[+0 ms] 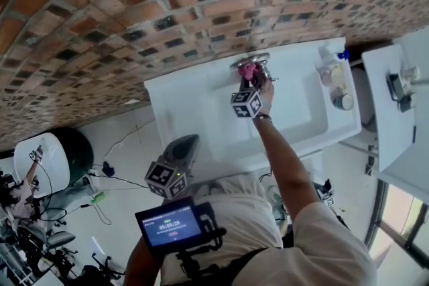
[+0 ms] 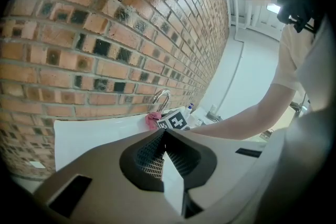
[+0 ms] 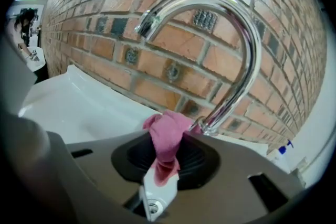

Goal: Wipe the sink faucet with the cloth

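A chrome arched faucet [image 3: 236, 39] rises from the back rim of the white sink [image 1: 201, 97], against the brick wall. My right gripper [image 3: 164, 162] is shut on a pink cloth [image 3: 167, 139], and the bunched cloth touches the base of the faucet stem. In the head view the cloth [image 1: 249, 71] sits just below the faucet [image 1: 250, 62], with the right gripper [image 1: 253, 85] reaching over the basin. My left gripper [image 1: 184, 144] hangs back at the sink's near edge, shut and holding nothing. Its own view shows its jaws [image 2: 165, 136] together, with the faucet [image 2: 161, 99] far ahead.
A soap bottle with a blue cap [image 1: 333, 62] and a small cup [image 1: 343, 101] stand on the sink's right ledge. A white shelf [image 1: 385, 124] lies further right. The brick wall [image 1: 134, 17] runs directly behind the faucet. A screen device [image 1: 171, 224] hangs on the person's chest.
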Tool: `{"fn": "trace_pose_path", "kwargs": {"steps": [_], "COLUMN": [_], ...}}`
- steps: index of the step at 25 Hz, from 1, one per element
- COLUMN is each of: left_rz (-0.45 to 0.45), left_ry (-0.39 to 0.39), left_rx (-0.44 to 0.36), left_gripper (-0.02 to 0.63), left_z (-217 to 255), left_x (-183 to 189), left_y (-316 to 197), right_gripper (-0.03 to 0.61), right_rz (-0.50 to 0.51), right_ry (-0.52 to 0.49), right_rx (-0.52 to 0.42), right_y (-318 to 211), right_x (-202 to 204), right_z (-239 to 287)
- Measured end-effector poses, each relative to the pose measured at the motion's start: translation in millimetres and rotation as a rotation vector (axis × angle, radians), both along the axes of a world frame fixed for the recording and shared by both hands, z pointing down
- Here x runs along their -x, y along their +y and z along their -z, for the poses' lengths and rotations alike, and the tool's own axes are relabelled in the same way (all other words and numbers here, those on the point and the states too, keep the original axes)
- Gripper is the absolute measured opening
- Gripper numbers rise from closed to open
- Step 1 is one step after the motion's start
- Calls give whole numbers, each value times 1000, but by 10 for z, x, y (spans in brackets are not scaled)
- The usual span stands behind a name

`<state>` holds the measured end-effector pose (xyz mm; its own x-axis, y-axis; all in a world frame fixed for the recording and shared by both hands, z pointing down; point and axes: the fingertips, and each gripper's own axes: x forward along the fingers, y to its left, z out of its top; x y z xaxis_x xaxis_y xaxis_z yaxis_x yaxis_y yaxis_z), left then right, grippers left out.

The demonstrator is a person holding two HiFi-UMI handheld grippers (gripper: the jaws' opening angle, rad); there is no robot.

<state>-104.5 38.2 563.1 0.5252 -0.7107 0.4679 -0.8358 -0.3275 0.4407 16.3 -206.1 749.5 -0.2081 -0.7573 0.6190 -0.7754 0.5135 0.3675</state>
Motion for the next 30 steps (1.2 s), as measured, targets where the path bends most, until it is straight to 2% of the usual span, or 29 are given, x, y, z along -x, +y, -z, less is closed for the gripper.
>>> {"fn": "trace_pose_path", "kwargs": {"steps": [8,14,19,26,30], "left_rz": [-1,0,2,7,12], "left_ry": [1,6,17,14,14], "left_rx": [19,20,12,2,-7], "left_gripper": [-12,-12,-12,-12,-12], "left_z": [-70,-69,-46,-18,-9], "left_x": [22,30,8,21,30], "left_y": [3,-40,-64,-54,-34], "right_gripper": [97,95,95,95,95], "right_rz": [-157,-270,-379,-372,-378], "right_ry": [-12,-53,-110,-135,-183], "right_rx": [171,240,198,126,87], "right_y": [-76,-195,-222,-199,-215], "right_x": [-70,-102,-213,-304,-350], "right_z": [-392,-413,-290,-258,-46]}}
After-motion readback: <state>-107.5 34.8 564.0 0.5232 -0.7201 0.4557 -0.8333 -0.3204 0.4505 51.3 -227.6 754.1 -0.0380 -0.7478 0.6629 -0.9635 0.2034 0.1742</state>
